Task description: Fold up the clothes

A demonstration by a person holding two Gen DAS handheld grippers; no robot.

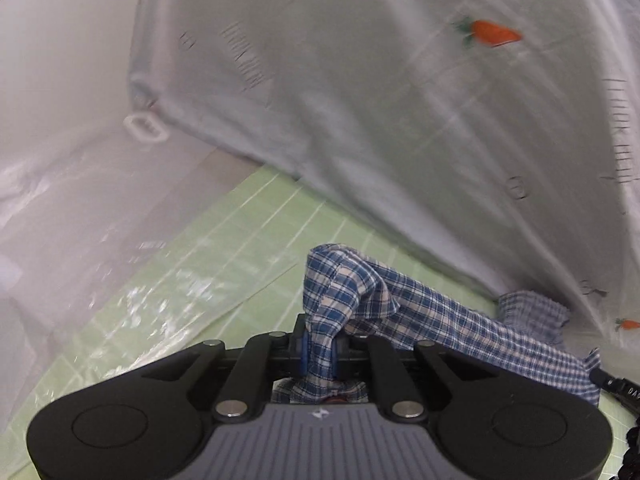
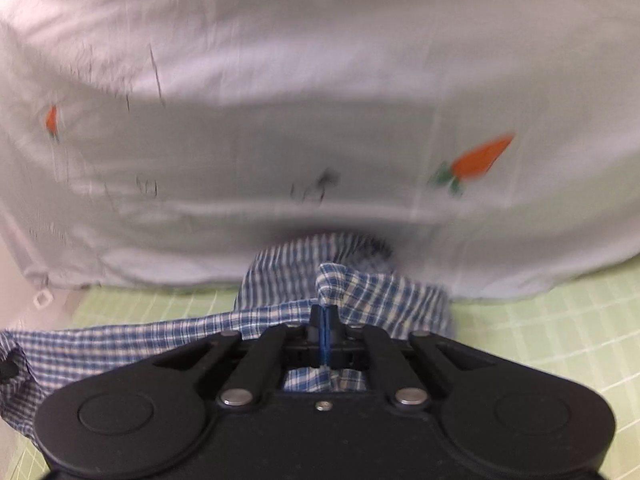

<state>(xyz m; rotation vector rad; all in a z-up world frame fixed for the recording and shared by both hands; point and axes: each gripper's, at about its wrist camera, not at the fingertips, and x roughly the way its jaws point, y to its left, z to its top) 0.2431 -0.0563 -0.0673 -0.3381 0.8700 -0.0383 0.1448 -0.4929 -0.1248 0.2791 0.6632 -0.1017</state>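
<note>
The left wrist view shows things that the right one does not: a sheet of clear plastic [image 1: 120, 280] lying crinkled over the left part of the green grid mat [image 1: 248, 240], a small white ring [image 1: 145, 128] near the corner of the hanging cloth, and a pale wall on the left. The right wrist view gives instead the wide front of the white cloth with carrot prints [image 2: 320, 120], which fills the whole background, and more bare mat on its right side.

The blue checked garment [image 1: 440, 320] lies low on the mat, just in front of the white cloth. It stretches between the two grippers, so its long axis runs from side to side across both views (to the right in the left view, to the left in the right view).

The left gripper [image 1: 320, 344] is clenched on a bunched fold of the garment, which stands up above its fingers. The right gripper [image 2: 325, 332] is also closed tight, pinching a thin edge of the same fabric [image 2: 360, 292].

The mat is light green with white lines.
</note>
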